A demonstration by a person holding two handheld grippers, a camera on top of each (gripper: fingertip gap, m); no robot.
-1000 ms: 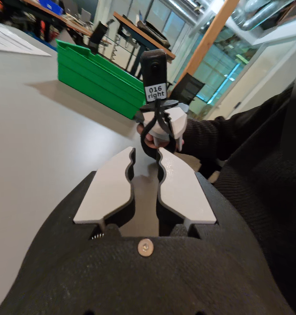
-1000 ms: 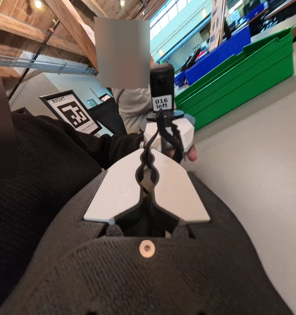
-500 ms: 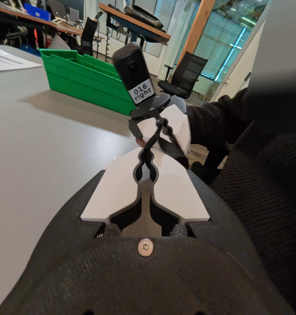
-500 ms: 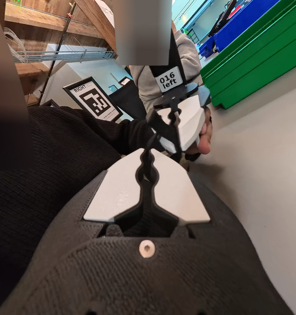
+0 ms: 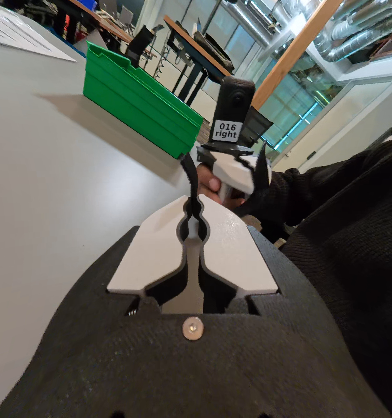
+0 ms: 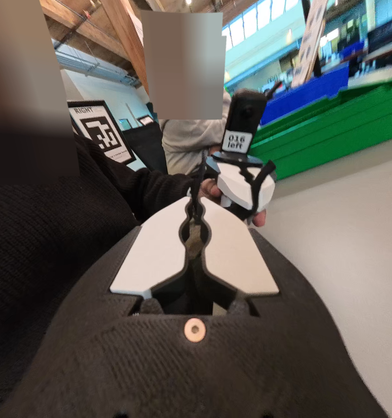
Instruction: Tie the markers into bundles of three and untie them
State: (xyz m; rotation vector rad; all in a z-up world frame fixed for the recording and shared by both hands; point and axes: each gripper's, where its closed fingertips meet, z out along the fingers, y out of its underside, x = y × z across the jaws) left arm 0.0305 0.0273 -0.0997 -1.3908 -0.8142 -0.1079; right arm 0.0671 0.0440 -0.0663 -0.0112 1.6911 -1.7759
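- A black strap (image 5: 191,181) runs between the two grippers, each end pinched in one of them; near the left gripper its long axis goes up and away from the fingertips, then the strap curves off toward the right gripper.
- The left gripper (image 5: 193,200) has its jaws nearly together, closed on the strap at the very tips; behind the tips the wavy inner edges leave a gap through which the table (image 5: 55,192) shows.
- The right gripper (image 6: 195,201) likewise has its jaws all but closed, with the strap (image 6: 196,192) caught between the tips and running up toward the far hand.
- In the left wrist view the right gripper's white body (image 5: 238,174) is held in a hand (image 5: 209,181) with a black sleeve (image 5: 314,192), a black camera (image 5: 232,110) with a white label standing upright on top.
- In the right wrist view the left gripper's body (image 6: 242,185) is held the same way, near the table edge.
- A green bin (image 5: 134,108) sits on the grey table well beyond the grippers; I cannot see into it.
- A blue bin (image 6: 303,99) lies behind the green one (image 6: 337,135); its inside is hidden too.
- A sheet of paper (image 5: 16,38) lies flat on the table's far left.
- A framed black-and-white marker sign (image 6: 100,133) stands behind the sleeve, beside a person in a grey top (image 6: 188,144).
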